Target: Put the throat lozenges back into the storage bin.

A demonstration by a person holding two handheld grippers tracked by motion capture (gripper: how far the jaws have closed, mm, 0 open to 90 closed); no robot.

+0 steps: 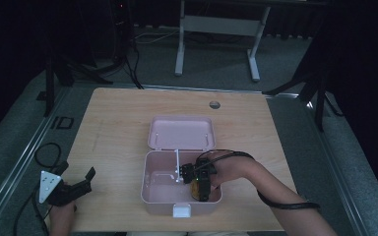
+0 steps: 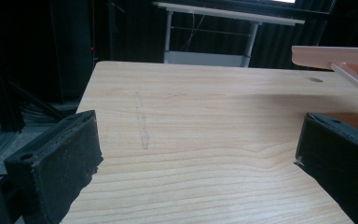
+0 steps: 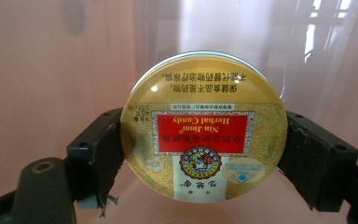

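Candy tin [image 3: 204, 135], round and gold with a red label, is noted as the item in hand. At the left, the left gripper [image 1: 74, 189] is observed idle on the table [image 2: 205, 116], jaws spread wide with bare wood between them. Further right, the pink box [image 1: 150, 189] is seen with its lid open. The right gripper [image 3: 200, 154] is lowered inside it, jaws closed on the tin's rim from both sides. Placement is judged under way; the jaws would next be parted and lifted straight clear.
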